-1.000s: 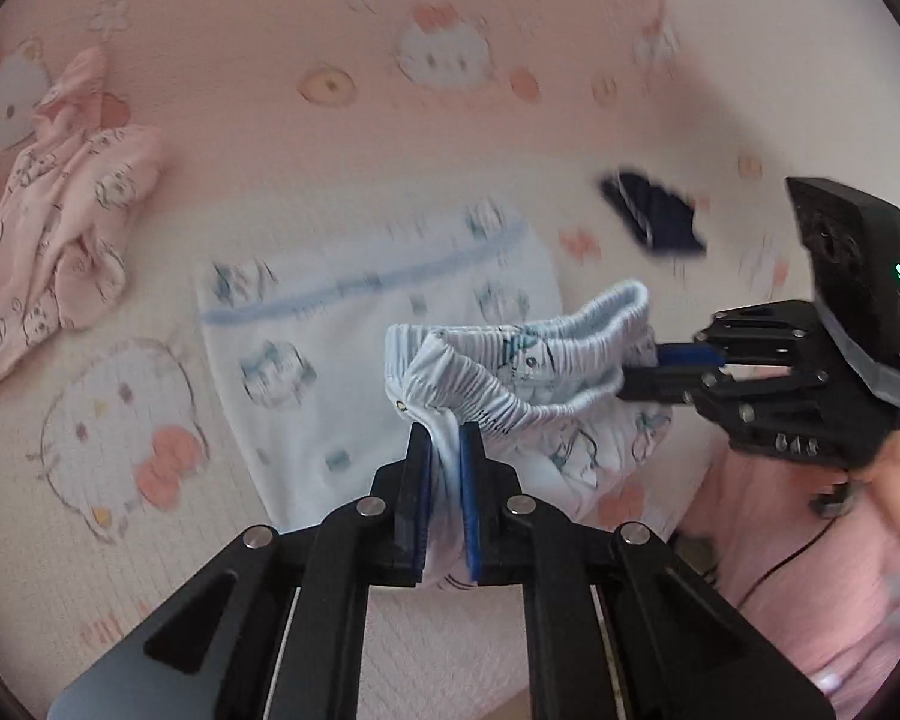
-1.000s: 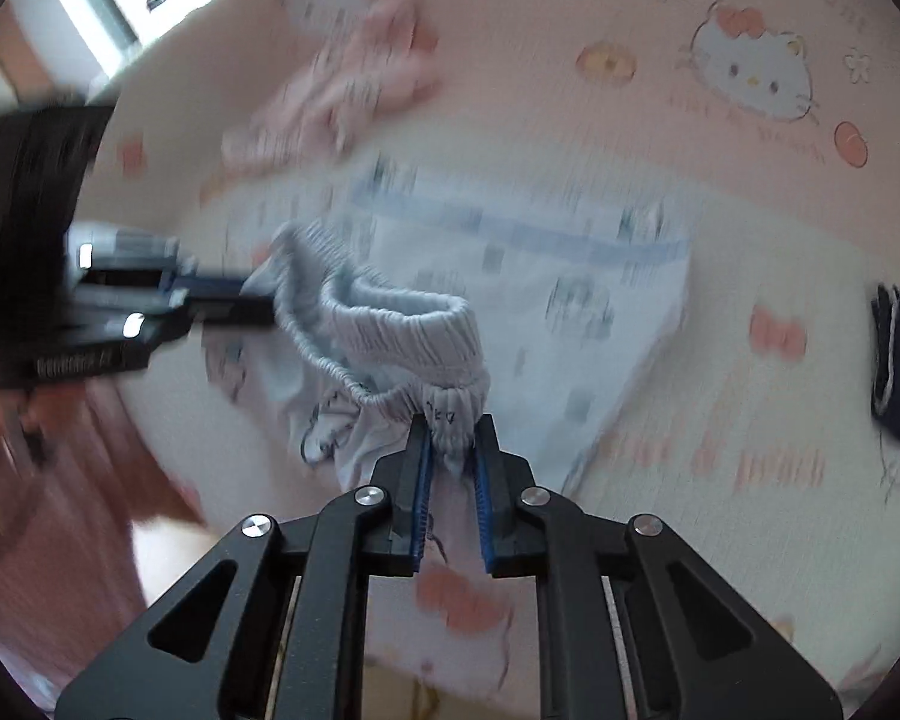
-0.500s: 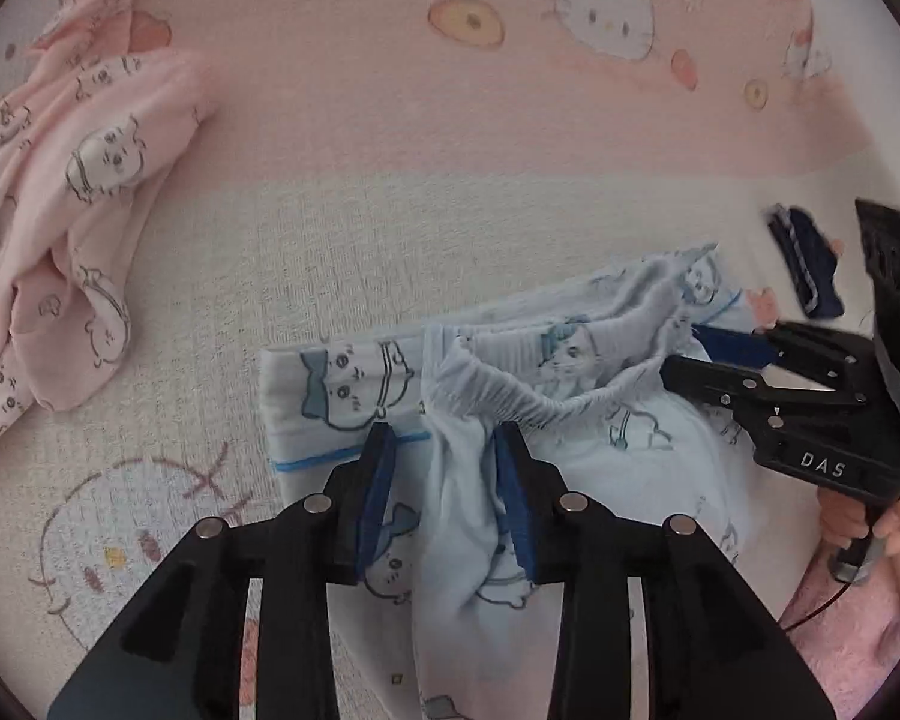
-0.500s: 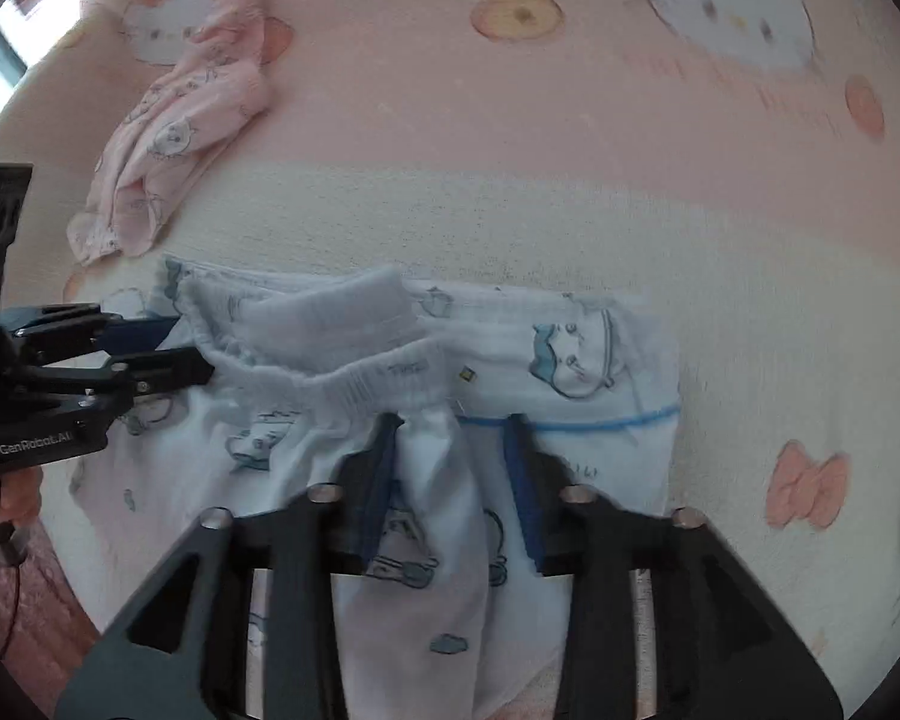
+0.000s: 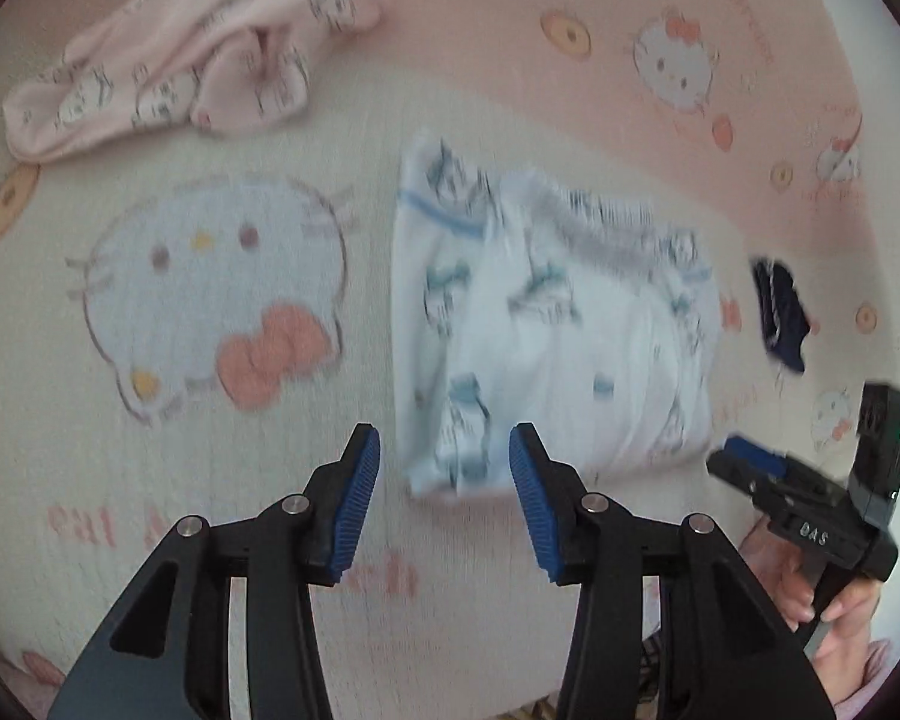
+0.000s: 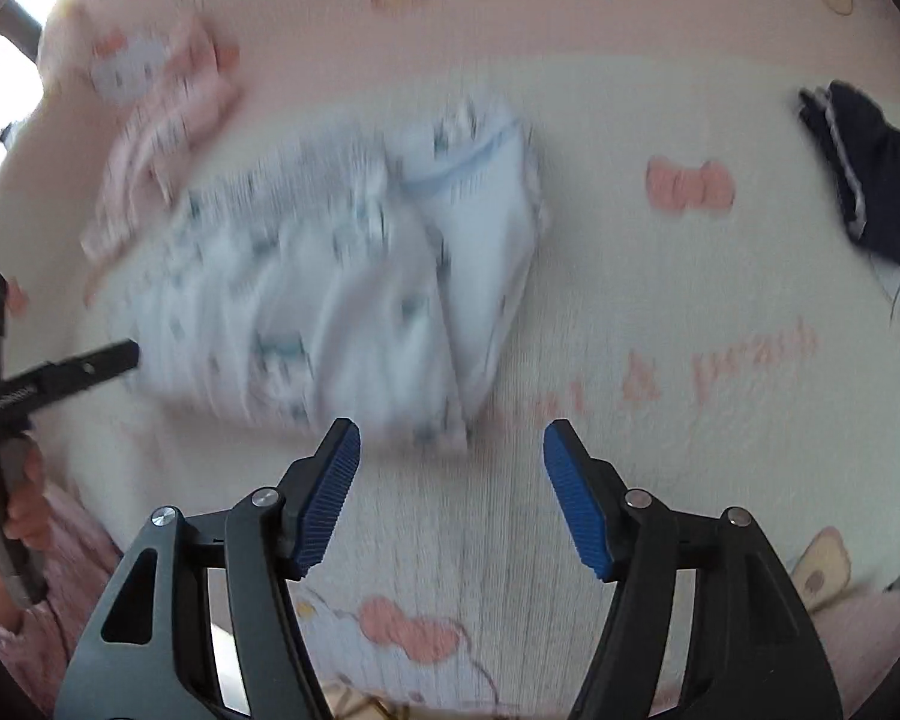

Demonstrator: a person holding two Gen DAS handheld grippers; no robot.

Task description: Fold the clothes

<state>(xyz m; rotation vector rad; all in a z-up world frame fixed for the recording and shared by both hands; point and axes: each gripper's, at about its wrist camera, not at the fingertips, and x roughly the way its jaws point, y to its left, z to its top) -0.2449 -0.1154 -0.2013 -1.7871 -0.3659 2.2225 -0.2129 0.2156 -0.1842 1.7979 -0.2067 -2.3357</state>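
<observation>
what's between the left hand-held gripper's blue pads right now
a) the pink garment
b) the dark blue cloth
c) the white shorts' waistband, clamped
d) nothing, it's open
d: the left hand-held gripper has its pads spread wide and gripping nothing, while the white printed shorts lie released on the blanket beyond them.

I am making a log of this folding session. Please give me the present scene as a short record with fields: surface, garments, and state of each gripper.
surface: pink and cream cartoon-cat blanket
white printed garment: folded, lying flat at centre, not held
pink garment: crumpled, far left
dark garment: small, far right
left gripper: open, empty, just short of the white garment
right gripper: open, empty
</observation>
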